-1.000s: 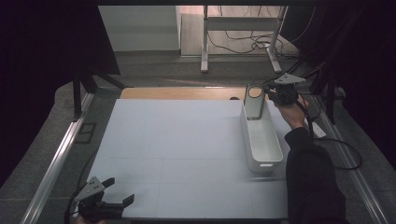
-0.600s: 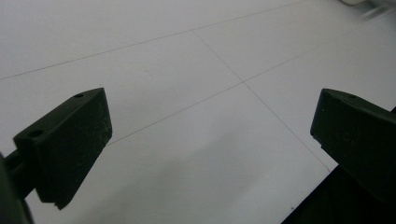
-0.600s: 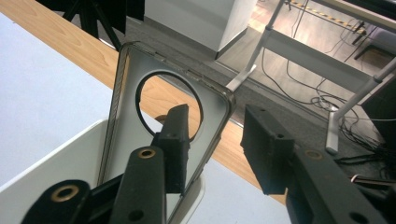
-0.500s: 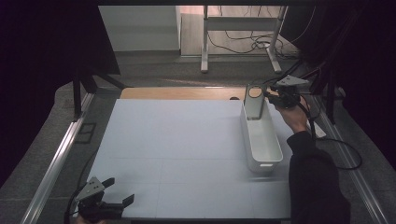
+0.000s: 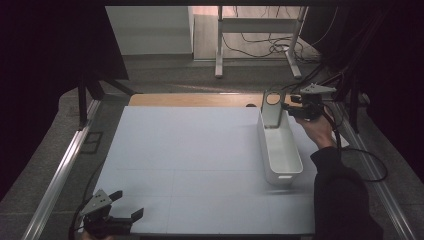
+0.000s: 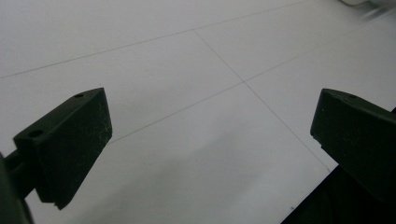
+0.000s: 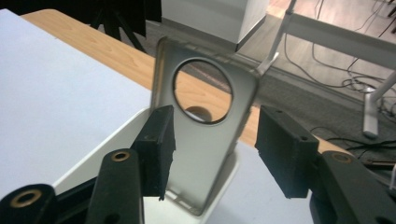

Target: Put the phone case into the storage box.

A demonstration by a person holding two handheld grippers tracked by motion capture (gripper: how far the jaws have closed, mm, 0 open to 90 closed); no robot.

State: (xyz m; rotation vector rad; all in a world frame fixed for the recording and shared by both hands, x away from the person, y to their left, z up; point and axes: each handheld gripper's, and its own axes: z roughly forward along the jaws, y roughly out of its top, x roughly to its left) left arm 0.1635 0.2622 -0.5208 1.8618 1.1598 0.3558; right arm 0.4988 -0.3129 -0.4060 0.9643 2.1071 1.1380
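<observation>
A thin metal plate (image 5: 272,111) with a round hole stands upright at the far end of a long white bin (image 5: 299,161) on the right of the white tabletop. My right gripper (image 5: 287,108) reaches it from the right. In the right gripper view the plate (image 7: 210,158) rises out of the bin (image 7: 105,142) between the jaws of my right gripper (image 7: 215,142), which have just been opening. The right pad stands off the plate's edge. My left gripper (image 5: 129,204) rests open at the near left corner; between the jaws of my left gripper (image 6: 210,130) is only bare tabletop.
A strip of wooden tabletop (image 5: 200,100) runs behind the white surface. Metal rails (image 5: 60,175) flank the table on both sides. Beyond it are white table legs (image 5: 219,45) and floor cables (image 5: 250,45). The right gripper's cable (image 5: 365,165) loops off the right edge.
The right gripper's jaws have spread apart around the plate, and the right hand has shifted slightly. The plate still stands in the bin. The left gripper has not moved.
</observation>
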